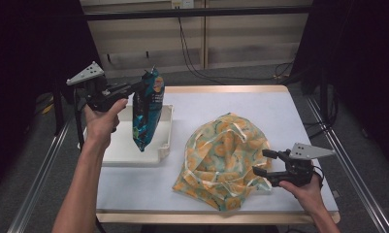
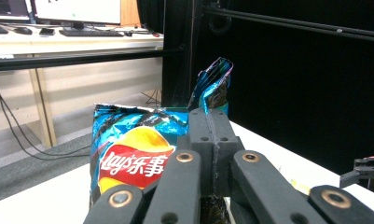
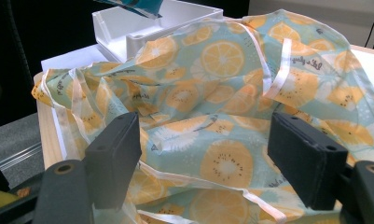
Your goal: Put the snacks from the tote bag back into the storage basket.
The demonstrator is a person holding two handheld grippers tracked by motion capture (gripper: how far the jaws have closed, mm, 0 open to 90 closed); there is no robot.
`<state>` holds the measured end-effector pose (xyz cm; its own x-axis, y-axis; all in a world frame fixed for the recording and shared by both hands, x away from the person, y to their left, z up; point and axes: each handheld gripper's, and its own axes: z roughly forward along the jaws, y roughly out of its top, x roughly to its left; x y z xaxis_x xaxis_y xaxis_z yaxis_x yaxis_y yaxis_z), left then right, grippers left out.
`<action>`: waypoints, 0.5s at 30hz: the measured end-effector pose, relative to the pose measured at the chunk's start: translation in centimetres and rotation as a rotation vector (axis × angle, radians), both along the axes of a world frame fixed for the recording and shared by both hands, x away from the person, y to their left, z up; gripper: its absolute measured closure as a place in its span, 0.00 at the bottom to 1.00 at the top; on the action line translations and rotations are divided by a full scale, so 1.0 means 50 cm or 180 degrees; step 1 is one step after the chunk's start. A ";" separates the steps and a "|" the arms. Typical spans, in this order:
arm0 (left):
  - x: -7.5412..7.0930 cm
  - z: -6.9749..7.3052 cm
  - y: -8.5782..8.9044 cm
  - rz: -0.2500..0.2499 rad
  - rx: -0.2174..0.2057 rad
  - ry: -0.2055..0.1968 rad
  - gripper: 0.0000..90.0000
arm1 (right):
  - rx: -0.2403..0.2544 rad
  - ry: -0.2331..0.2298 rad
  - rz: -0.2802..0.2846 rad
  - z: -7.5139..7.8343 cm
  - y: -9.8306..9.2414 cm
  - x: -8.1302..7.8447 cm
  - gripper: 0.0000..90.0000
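Observation:
A blue chip bag (image 1: 147,112) hangs upright above the white tray (image 1: 166,141) at the table's left; its red and yellow logo faces the left gripper view (image 2: 133,165). My left gripper (image 1: 136,87) is shut on the bag's top edge, and its jaws (image 2: 211,140) press together on the foil. A crumpled cloth bag with an orange-slice print (image 1: 224,158) lies at the table's middle right. My right gripper (image 1: 264,161) stands open at the cloth's right edge, its pads (image 3: 114,156) on either side of the fabric (image 3: 222,107) without pressing it.
The table is covered in white with a wooden rim (image 1: 216,217). Metal rails (image 1: 41,170) run along both sides. Dark curtains stand left and right, and cables trail on the floor behind the table.

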<state>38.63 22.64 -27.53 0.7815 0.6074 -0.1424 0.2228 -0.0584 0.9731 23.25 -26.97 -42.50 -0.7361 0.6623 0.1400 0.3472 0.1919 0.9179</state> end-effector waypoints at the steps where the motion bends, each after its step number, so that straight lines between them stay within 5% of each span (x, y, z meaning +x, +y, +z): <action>1: 0.001 -0.002 0.002 0.0022 0.0013 0.0011 1.00 | 0.0000 0.0000 0.0004 0.000 0.000 0.000 0.28; 15: 0.028 -0.028 0.034 0.0302 0.0134 0.0141 1.00 | -0.0004 0.0019 0.0031 -0.004 0.003 0.003 0.28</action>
